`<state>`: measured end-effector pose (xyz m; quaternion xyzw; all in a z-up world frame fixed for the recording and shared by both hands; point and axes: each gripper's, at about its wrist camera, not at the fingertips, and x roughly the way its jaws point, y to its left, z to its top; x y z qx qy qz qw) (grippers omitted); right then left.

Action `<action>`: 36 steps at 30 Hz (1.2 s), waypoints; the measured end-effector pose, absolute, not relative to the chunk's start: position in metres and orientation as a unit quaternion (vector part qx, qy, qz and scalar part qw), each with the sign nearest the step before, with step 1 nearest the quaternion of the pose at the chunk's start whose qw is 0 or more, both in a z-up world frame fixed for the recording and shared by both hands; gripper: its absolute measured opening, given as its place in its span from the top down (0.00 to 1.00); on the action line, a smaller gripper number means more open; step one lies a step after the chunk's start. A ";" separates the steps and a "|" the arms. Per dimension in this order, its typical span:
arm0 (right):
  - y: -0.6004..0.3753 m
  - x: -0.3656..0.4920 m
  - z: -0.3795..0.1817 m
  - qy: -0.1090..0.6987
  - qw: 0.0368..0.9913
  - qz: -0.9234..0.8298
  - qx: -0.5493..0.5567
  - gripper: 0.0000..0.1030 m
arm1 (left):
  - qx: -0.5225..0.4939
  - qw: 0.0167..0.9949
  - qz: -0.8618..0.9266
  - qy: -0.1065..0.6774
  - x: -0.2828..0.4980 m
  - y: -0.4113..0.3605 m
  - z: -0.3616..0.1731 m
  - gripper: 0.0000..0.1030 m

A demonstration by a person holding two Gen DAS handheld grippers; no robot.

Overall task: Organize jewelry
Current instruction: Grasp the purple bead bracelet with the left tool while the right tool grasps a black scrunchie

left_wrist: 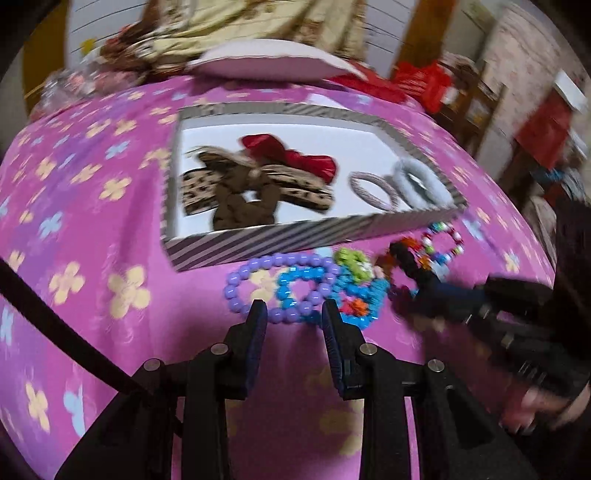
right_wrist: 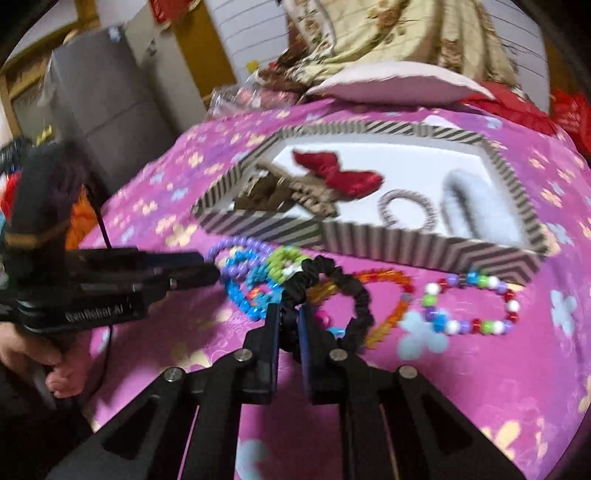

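Note:
A striped open box (left_wrist: 258, 243) (right_wrist: 424, 247) holds a red bow (left_wrist: 291, 151) (right_wrist: 340, 173), a leopard bow (left_wrist: 255, 188), a striped hair tie (right_wrist: 410, 210) and a grey fluffy tie (left_wrist: 421, 181). In front of it lie a purple bead bracelet (left_wrist: 236, 284), blue beads (left_wrist: 295, 288), an orange bracelet (right_wrist: 395, 295) and a multicolour bracelet (right_wrist: 476, 302). My left gripper (left_wrist: 294, 310) is open, just short of the purple bracelet. My right gripper (right_wrist: 290, 314) is shut on a black scrunchie (right_wrist: 354, 291), which lies among the beads.
All lies on a purple flowered cloth (left_wrist: 92, 221) over a bed. A pink pillow (left_wrist: 269, 62) and a patterned blanket (right_wrist: 388, 33) lie behind the box. A grey cabinet (right_wrist: 99, 107) stands at the left.

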<state>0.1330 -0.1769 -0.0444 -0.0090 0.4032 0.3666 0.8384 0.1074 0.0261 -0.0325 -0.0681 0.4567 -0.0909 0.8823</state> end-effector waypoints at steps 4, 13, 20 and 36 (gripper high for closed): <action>-0.193 0.136 -0.039 0.401 0.842 0.359 0.016 0.90 | -0.002 0.885 -0.119 0.450 0.115 0.012 -0.038 0.91; -0.196 0.137 -0.036 0.397 0.843 0.361 0.021 0.90 | -0.036 0.877 -0.128 0.463 0.115 0.015 -0.040 1.00; -0.201 0.137 -0.030 0.382 0.851 0.359 0.035 0.90 | -0.112 0.883 -0.152 0.429 0.103 0.036 -0.018 1.00; -0.212 0.133 -0.015 0.350 0.865 0.356 0.051 0.90 | -0.194 0.911 -0.131 0.339 0.093 0.039 0.020 1.00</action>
